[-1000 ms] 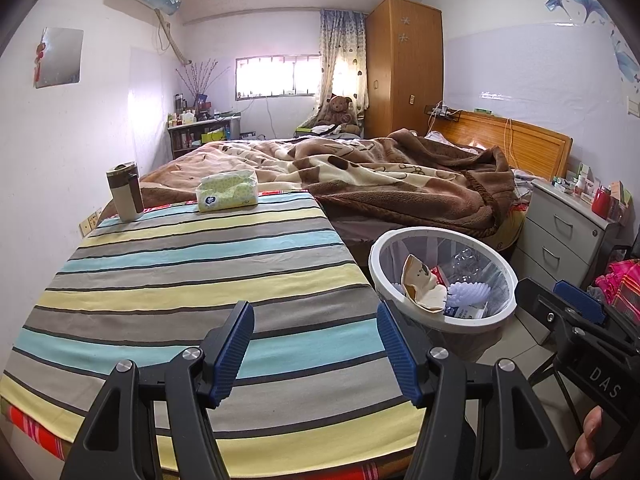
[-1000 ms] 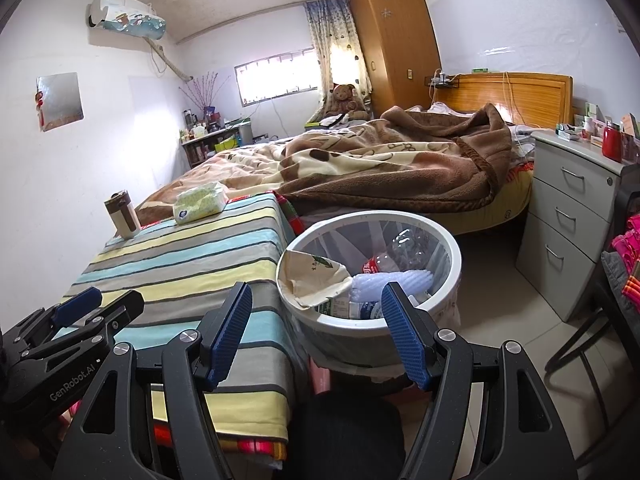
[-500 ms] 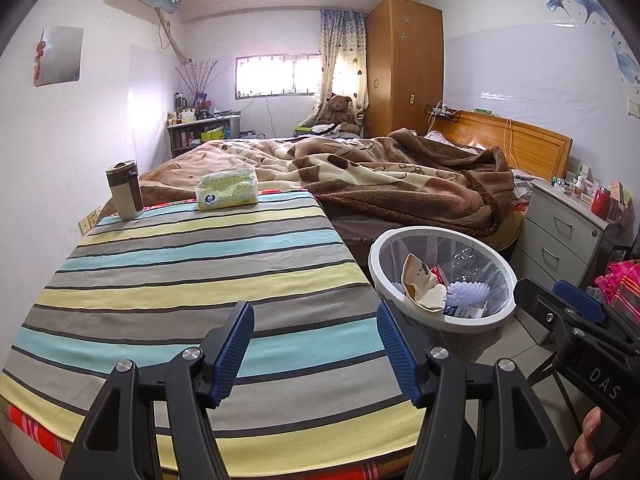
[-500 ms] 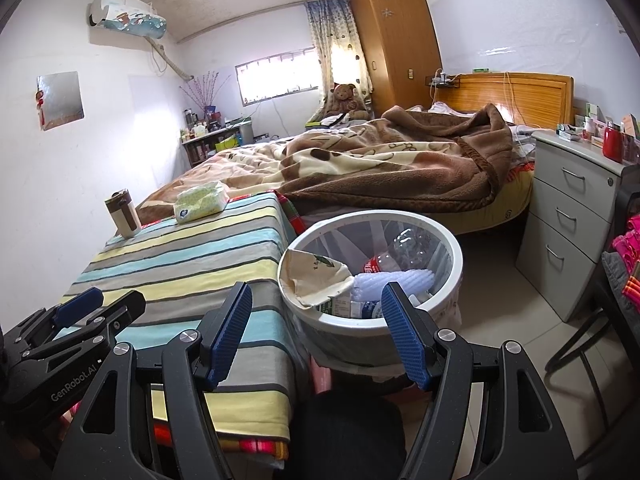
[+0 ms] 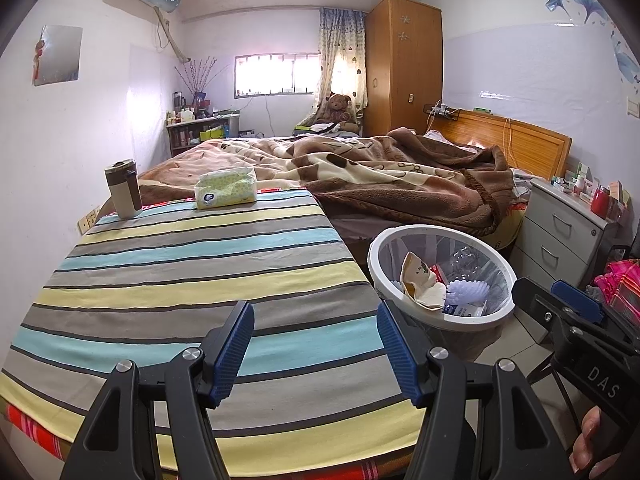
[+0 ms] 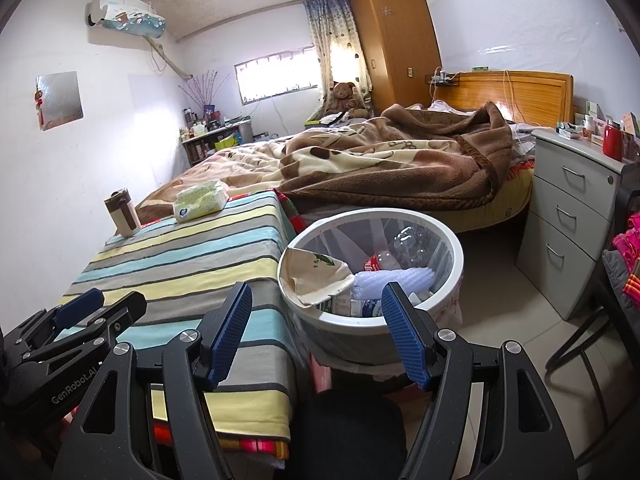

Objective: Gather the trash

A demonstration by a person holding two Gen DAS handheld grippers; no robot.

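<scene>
A white trash basket (image 5: pixel 496 254) stands on the floor right of the striped table (image 5: pixel 192 272); it also shows in the right wrist view (image 6: pixel 458 256). It holds a crumpled paper bag (image 6: pixel 316 274), clear plastic bottles (image 6: pixel 404 242) and other scraps. My left gripper (image 5: pixel 314 344) is open and empty over the table's near edge. My right gripper (image 6: pixel 316 328) is open and empty, just in front of the basket's near rim. Each gripper shows at the edge of the other's view.
A tissue pack (image 5: pixel 226 189) and a brown tumbler (image 5: pixel 123 195) stand at the table's far end. A bed with a brown blanket (image 5: pixel 392 184) lies behind. A grey drawer unit (image 6: pixel 568 216) stands right of the basket. Tiled floor lies between them.
</scene>
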